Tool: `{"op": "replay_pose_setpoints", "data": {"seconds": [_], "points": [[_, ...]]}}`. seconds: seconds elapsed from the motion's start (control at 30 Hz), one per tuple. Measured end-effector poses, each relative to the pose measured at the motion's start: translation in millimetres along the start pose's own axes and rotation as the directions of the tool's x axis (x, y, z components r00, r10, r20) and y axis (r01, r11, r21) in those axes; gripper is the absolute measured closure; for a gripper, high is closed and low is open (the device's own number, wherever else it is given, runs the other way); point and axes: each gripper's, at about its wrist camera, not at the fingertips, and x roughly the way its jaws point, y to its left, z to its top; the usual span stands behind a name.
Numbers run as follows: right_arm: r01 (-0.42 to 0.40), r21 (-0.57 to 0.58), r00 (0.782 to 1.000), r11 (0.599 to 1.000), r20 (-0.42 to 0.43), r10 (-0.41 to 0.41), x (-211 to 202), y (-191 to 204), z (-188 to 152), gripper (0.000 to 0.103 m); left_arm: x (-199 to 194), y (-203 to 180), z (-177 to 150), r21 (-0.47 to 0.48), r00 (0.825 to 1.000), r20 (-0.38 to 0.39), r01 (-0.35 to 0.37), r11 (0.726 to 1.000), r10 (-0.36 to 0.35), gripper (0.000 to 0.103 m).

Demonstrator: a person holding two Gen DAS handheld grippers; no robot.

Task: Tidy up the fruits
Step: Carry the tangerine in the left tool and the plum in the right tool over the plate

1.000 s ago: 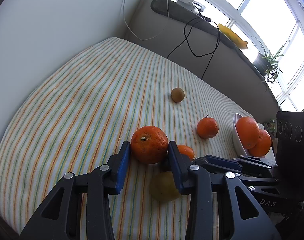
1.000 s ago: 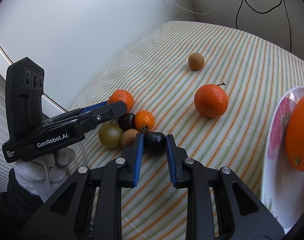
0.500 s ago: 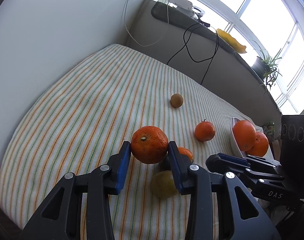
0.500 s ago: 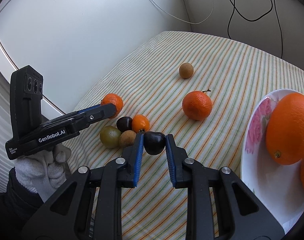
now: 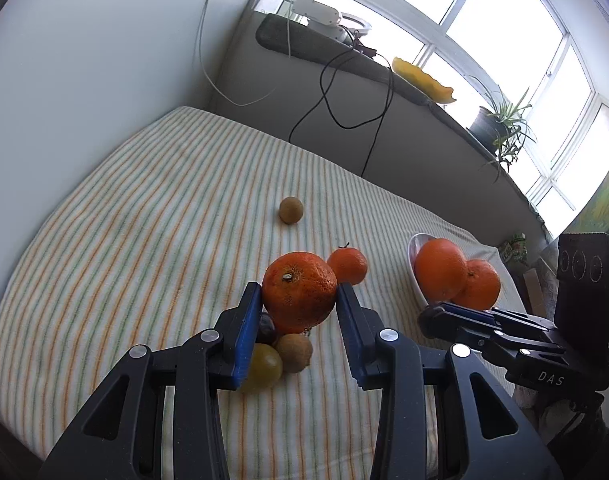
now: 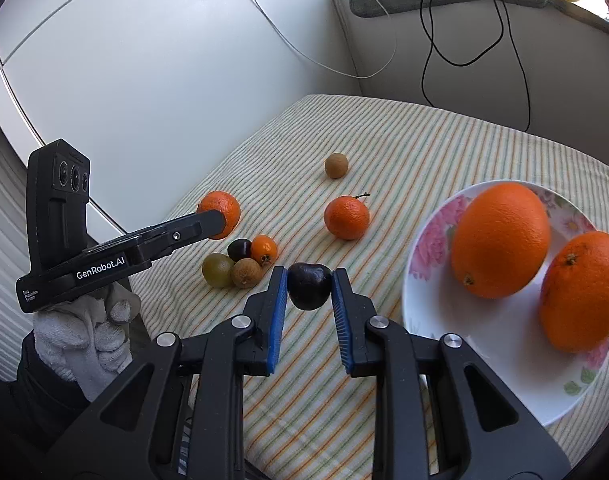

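Observation:
My left gripper is shut on a large tangerine and holds it above the striped cloth; it also shows in the right wrist view. My right gripper is shut on a dark plum, lifted off the cloth beside the white flowered plate. The plate holds two big oranges. On the cloth lie a stemmed tangerine, a brown round fruit, and a cluster: green fruit, brown fruit, dark plum, small orange fruit.
The striped cloth covers the table against a white wall. Black and white cables hang from a ledge behind. A potted plant stands on the sill by the window. The table's near edge runs just below the grippers.
Both grippers have risen with their fruit and moved right toward the plate. The tangerine and the dark plum left the cluster on the cloth.

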Motion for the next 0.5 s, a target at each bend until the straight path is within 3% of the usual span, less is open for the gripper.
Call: {"op": "replay_pose_setpoints", "data": {"seconds": [0.5], "points": [[0.112, 0.053, 0.992, 0.992, 0.044, -0.115, -45, -44, -19, 0.08, 19, -59, -7, 0.074, 0.994, -0.047, 0.1, 0.992, -0.096, 0.066]]}}
